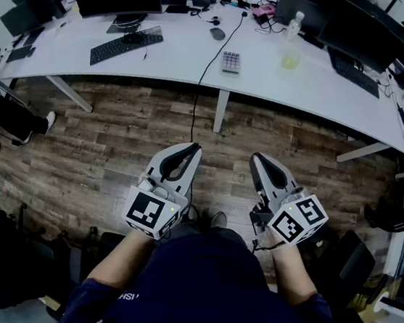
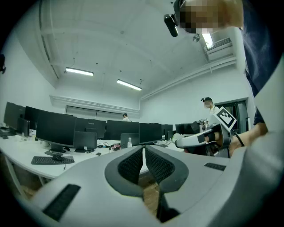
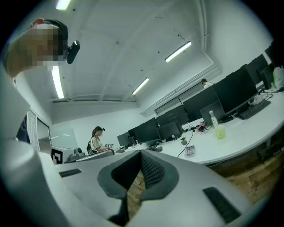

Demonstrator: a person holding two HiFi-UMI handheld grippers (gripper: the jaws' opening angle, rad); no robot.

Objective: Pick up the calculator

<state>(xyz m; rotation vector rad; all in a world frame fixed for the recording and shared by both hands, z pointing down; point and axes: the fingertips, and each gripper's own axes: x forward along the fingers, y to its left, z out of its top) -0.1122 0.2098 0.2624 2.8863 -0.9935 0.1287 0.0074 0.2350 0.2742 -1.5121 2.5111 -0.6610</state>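
Close to your body, above the wooden floor [image 1: 112, 146] and well short of the white desk [image 1: 174, 51], your left gripper [image 1: 188, 150] and right gripper [image 1: 258, 158] hover with jaws pressed together on nothing, while the calculator [image 1: 231, 62] lies far ahead near the desk's front edge, just beside a black cable [image 1: 209, 68].

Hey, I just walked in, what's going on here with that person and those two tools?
A person stands on the wood floor, back from a long white desk, holding a tool in each hand. The left tool and the right tool are both shut, with nothing between their jaws. The calculator lies on the desk near its front edge, untouched. Neither tool is close to it, so the pick-up has not begun.
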